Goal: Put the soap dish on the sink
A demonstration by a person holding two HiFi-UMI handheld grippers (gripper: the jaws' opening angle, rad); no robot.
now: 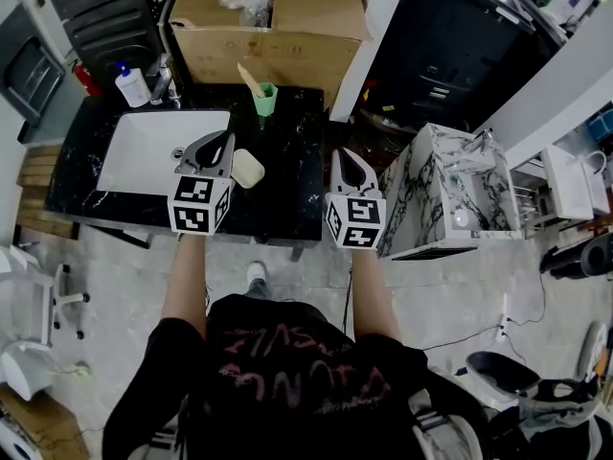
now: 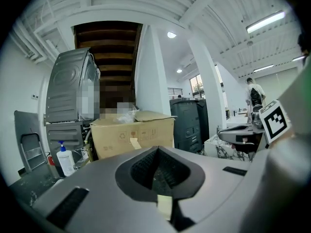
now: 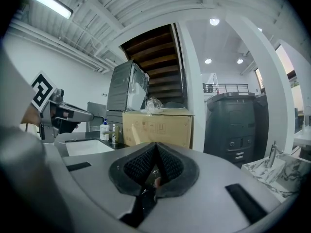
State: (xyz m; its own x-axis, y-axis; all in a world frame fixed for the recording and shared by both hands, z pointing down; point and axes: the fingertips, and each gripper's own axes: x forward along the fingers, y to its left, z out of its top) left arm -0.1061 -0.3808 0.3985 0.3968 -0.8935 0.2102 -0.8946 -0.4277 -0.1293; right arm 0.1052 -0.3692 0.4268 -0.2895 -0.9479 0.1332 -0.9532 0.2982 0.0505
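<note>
A cream soap dish lies on the black marble counter, just right of the white sink basin. My left gripper hovers over the basin's right edge, close beside the dish on its left. Its jaws are shut with nothing between them. Over the counter's right end my right gripper is also shut and empty. Both gripper views look level across the room and neither shows the dish. The basin appears at the left of the right gripper view.
A green cup with a wooden stick stands behind the dish. A pump bottle and a faucet are at the sink's back. Cardboard boxes rise behind the counter. A small marble vanity stands to the right.
</note>
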